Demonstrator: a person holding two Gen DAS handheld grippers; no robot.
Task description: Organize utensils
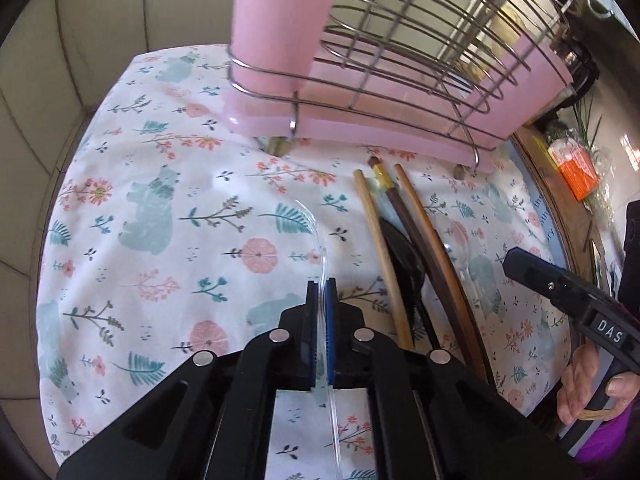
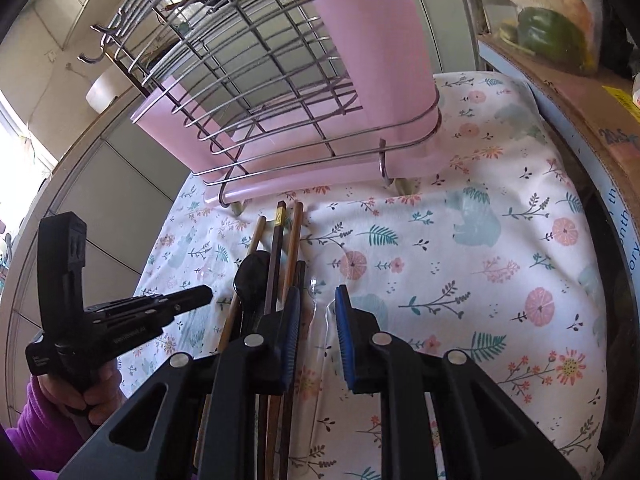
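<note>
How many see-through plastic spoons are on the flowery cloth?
2 that I can see. One clear spoon is pinched in the left claw. The other clear spoon lies between the right claw's fingers, beside the chopsticks. More may hide under the pile.

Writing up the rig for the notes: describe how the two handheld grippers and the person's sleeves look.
Both grippers are black plastic with silver round rivets on their linkages and ribbed blue pads lining the jaws. The left gripper and the right gripper look identical. The right one's handle carries white letters "DAS". The person wears a purple sleeve.
</note>
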